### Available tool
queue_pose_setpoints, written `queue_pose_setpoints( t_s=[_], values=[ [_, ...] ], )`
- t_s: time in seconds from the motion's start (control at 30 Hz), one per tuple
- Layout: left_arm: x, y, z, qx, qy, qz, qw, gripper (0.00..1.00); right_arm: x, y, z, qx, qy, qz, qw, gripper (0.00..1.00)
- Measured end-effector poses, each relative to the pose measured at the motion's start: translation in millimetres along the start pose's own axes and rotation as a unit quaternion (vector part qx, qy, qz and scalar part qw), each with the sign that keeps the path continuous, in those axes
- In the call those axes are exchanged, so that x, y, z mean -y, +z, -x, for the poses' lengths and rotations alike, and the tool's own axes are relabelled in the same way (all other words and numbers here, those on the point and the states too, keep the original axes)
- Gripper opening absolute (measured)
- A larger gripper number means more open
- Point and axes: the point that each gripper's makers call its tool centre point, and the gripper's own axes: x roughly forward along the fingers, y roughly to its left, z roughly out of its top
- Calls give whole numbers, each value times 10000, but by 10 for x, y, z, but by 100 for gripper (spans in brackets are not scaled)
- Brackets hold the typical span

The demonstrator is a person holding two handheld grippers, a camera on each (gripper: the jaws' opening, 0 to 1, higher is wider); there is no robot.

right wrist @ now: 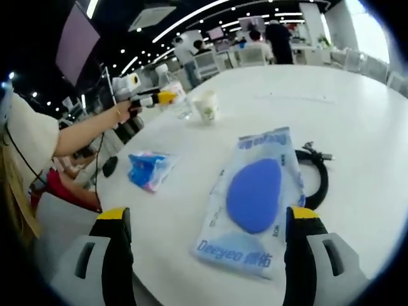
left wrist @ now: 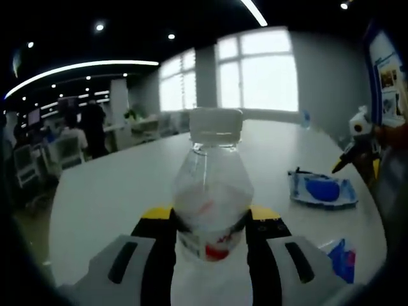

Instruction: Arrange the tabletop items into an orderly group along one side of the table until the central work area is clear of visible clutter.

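A clear plastic bottle (left wrist: 213,185) with a white cap stands upright between the yellow-tipped jaws of my left gripper (left wrist: 210,217), which is shut on its labelled lower body. In the right gripper view that same left gripper (right wrist: 150,99) shows far off in a person's hand, with the bottle (right wrist: 178,99) at its tip. My right gripper (right wrist: 209,220) is open, jaws wide apart, over the near end of a flat blue-and-white pouch (right wrist: 255,197) lying on the white table (right wrist: 357,108). The pouch (left wrist: 322,189) also lies to the right in the left gripper view, near the right gripper (left wrist: 357,137).
A coiled black cable (right wrist: 317,173) lies against the pouch's right side. A small blue packet (right wrist: 150,169) sits to the left, a paper cup (right wrist: 207,105) farther back, and a small black object (right wrist: 109,166) at the table's left edge. Office desks and people stand beyond.
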Motion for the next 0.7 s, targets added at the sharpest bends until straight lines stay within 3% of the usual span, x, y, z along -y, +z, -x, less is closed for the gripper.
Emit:
queue_pose_setpoints(
  t_s=[0.23,0.7],
  values=[
    [-206,-67,-69,48,66,44,10000,40,-14,-52,-37,-115,4,-14,9999,100],
    [-300,-276,-125,-37,96,163,9998,40,9,-130,-83,-300,3,25,9995,100]
  ],
)
